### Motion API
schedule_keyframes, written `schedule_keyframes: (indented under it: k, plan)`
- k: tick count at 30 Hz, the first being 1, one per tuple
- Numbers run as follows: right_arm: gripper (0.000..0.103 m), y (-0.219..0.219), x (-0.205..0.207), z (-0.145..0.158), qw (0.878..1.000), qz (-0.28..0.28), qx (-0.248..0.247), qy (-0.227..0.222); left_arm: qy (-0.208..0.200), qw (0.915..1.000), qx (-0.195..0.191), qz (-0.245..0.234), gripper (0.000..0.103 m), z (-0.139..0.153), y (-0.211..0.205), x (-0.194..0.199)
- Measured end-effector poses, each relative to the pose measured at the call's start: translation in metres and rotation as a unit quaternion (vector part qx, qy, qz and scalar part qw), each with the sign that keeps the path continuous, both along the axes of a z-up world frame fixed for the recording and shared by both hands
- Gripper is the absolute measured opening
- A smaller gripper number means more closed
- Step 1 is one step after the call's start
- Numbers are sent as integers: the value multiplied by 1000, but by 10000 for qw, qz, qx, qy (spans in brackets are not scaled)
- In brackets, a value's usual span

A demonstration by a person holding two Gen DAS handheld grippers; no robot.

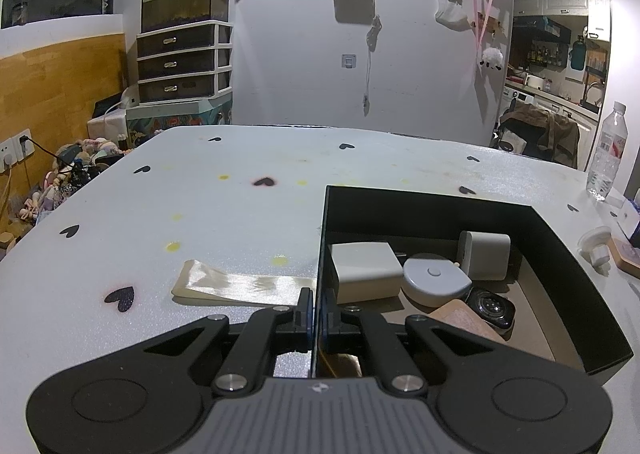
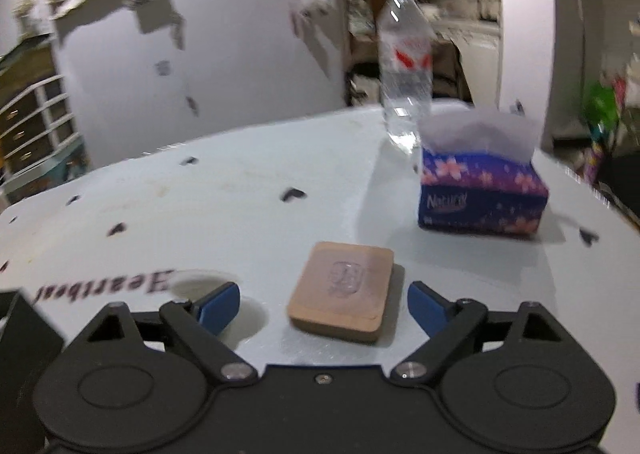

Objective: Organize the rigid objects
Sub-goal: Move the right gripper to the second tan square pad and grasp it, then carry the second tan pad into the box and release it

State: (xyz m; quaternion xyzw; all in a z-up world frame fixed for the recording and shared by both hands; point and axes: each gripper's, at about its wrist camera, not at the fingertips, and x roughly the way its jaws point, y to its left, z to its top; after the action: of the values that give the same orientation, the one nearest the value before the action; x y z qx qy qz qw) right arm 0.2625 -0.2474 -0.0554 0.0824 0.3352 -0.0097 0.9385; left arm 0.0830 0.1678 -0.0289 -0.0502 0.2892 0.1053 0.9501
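In the lower right of the left wrist view, a black box [image 1: 568, 238] stands open on the white table [image 1: 240, 206]. It holds two pale blocks [image 1: 366, 272], one round grey case [image 1: 434, 280], one black watch [image 1: 490, 308] and one tan pad [image 1: 464, 320]. The left gripper [image 1: 318, 318] is clamped tight on the box's left wall. A glossy strip [image 1: 240, 286] lies left of the box, with open table beyond.

In the right wrist view, the right gripper [image 2: 324, 304] stands wide, its blue fingers either side of one tan block [image 2: 342, 290] without touching. One tissue pack [image 2: 482, 194] and one bottle [image 2: 406, 82] stand near the far right edge.
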Motion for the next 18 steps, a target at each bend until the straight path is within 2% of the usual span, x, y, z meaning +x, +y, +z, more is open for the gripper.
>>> schedule_keyframes:
  k: [3,9,12,13,18]
  plan:
    - [91,-1,18,-9,9996,-147,99,212,4,10000,12,1,2,1,3,-1]
    - [89,4,36,-20,9990,-282,-77,342,-6,10000,7,2,2,1,4,-1]
    - [79,8,39,-22,9983,-298,-414,279,-13,10000,2,3,2,1,5,-1]
    - [71,9,38,-22,9982,-266,-479,245,-12,10000,5,4,2,1,3,0]
    - [69,8,31,-18,9986,-173,-392,311,-12,10000,9,5,2,1,3,0]
